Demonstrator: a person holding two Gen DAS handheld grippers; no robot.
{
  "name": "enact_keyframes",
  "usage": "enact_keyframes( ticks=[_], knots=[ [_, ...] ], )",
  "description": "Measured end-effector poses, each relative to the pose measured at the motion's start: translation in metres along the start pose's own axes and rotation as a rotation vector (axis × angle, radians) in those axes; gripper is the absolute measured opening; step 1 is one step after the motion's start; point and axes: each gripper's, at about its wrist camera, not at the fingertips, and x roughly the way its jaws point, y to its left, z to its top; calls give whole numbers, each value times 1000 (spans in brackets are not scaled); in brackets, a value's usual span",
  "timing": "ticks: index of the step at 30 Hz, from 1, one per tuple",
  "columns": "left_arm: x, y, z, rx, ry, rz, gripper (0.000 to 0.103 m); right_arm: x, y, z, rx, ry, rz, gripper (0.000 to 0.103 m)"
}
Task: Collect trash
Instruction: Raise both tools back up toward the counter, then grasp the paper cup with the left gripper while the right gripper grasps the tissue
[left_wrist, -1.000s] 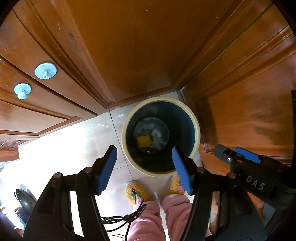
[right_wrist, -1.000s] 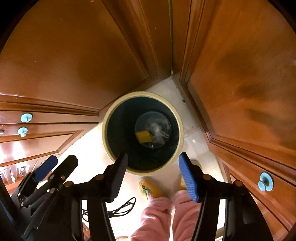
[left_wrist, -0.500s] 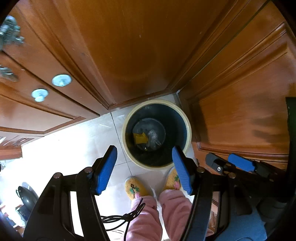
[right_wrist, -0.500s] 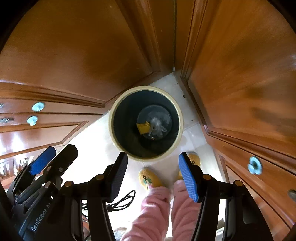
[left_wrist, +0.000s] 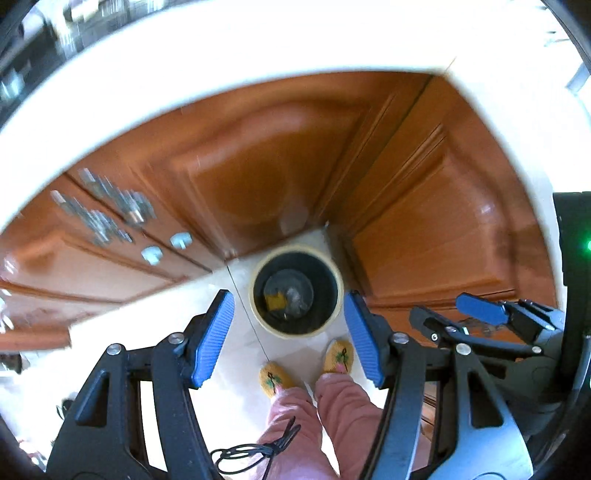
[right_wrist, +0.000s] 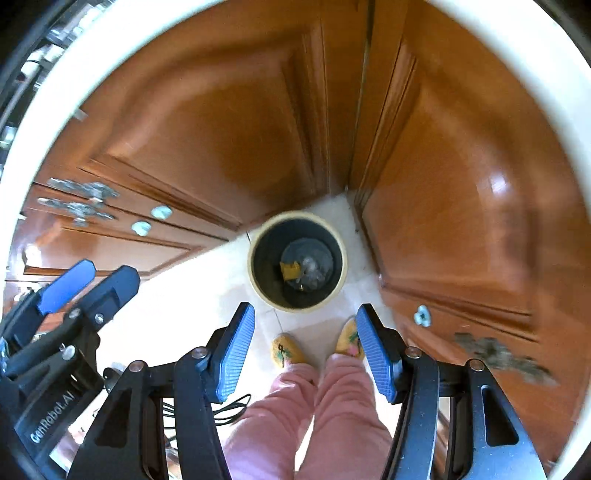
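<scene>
Between pieces, it seems: left gripper (left_wrist: 288, 334) and right gripper (right_wrist: 304, 349) both parted, empty, pointing down over the bin (right_wrist: 297, 260) in the cabinet corner. Yellow scrap (right_wrist: 290, 270) inside already. Next: locating more trash, likely on the counter (left_wrist: 258, 48).

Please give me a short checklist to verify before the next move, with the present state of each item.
1. Left gripper empty, jaws apart: ok.
2. Right gripper empty, jaws apart: ok.
3. Trash bin upright on the floor in the cabinet corner: ok.
4. Yellow trash piece lies inside the bin: ok.
5. Person's slippers stand clear of the bin: ok.
6. More trash left to collect on the white countertop: cannot tell, view blurred.
</scene>
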Motion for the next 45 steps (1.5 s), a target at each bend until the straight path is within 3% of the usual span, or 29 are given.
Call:
enact_keyframes(
  ticks=[6, 11, 19, 27, 32, 39, 45],
  knots=[
    [-85, 0, 32, 63, -160, 19, 59, -102, 14, 16, -25, -162, -22, 58],
    [-144, 14, 69, 61, -265, 16, 59, -172, 29, 39, -41, -296, -34, 58],
    [-182, 33, 121, 57, -392, 33, 59, -238, 46, 77, -86, -407, -20, 59],
    [-163, 47, 176, -5, -413, 63, 59, -220, 50, 147, -154, -453, 71, 59],
    [-130, 51, 219, -51, -385, 82, 59, -205, 58, 216, -256, -473, 118, 58],
    [-80, 59, 287, -101, -340, 91, 59, -154, 76, 319, -418, -446, 173, 59],
    [-43, 70, 327, -138, -304, 92, 59, -107, 104, 369, -586, -432, 184, 59]
  ],
)
